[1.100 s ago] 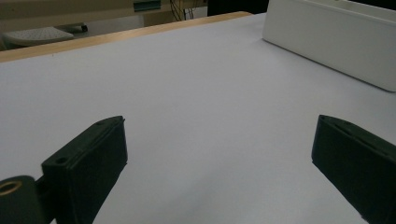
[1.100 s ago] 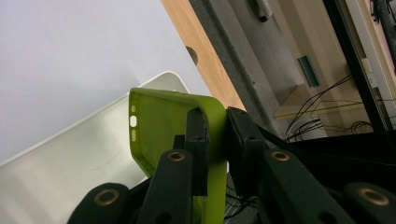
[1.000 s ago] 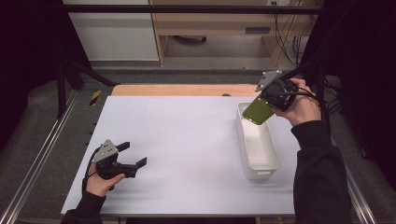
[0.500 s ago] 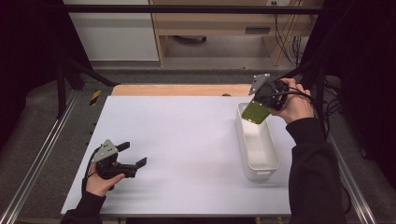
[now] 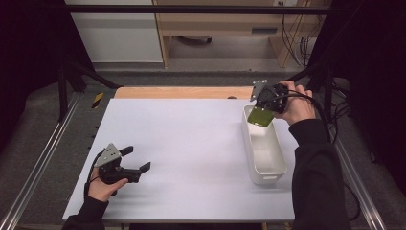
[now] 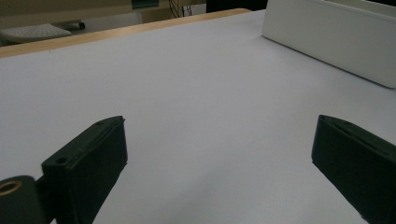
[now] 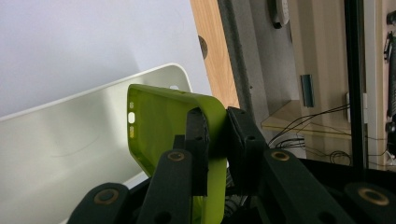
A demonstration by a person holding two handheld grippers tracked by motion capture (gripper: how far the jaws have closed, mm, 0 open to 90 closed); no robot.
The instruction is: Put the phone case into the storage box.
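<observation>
A lime-green phone case hangs over the far end of the long white bin. My right gripper is shut on the case's side wall, one jaw inside and one outside. At the table's near left my left gripper rests low over the white table top, jaws wide open and nothing between them. The bin's side wall appears at the upper right of the left gripper view.
The bin lies lengthwise along the table's right side and looks bare inside. A wooden strip borders the table's far edge. Metal rails run down both sides. Shelving and cables stand beyond the table.
My right gripper has carried the green case away from the person and slightly down, to the bin's far end. The left gripper has stayed put.
</observation>
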